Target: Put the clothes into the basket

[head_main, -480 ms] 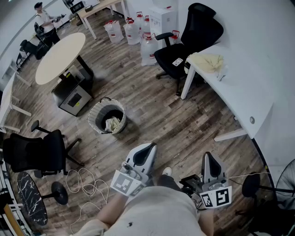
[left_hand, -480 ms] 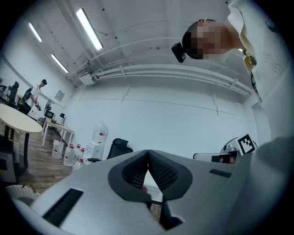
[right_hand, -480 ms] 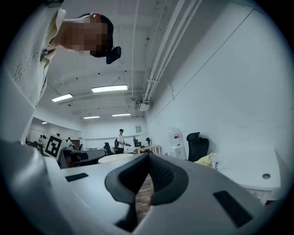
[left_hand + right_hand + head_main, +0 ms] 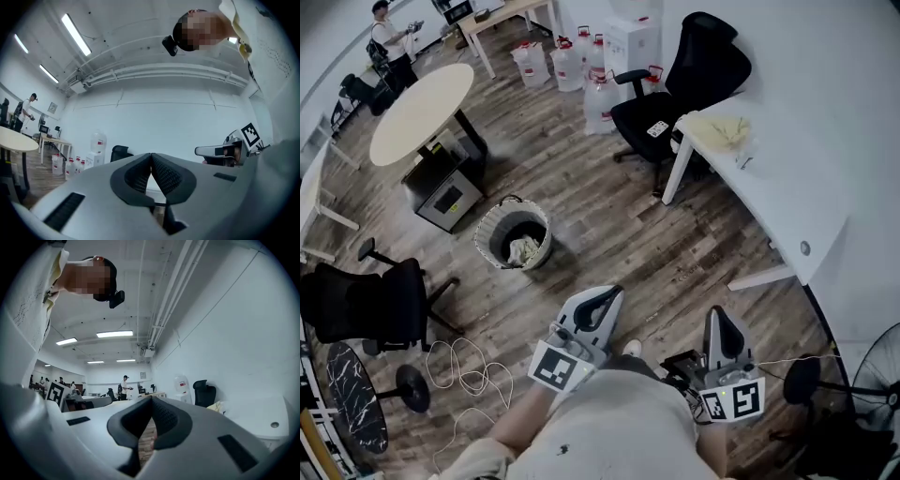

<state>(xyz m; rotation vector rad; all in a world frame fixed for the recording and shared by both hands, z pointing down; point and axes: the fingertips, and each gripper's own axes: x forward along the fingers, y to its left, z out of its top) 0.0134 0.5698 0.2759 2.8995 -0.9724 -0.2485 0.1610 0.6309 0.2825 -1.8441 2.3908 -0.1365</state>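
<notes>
A round woven basket stands on the wood floor with a pale piece of clothing inside it. Another pale yellow garment lies on the far corner of the white desk, and shows small in the right gripper view as the same garment. My left gripper is held low near my body, shut and empty; its jaws meet in its own view, left gripper. My right gripper is also shut with nothing in it, right gripper.
A black office chair stands by the desk's far end, with water jugs behind it. A round table and a small cabinet are at the left, another black chair and loose cable on the floor nearer. A person stands far off.
The head view has shifted slightly, so the basket and desk sit a little further left and up. Both grippers stay shut and low by my body.
</notes>
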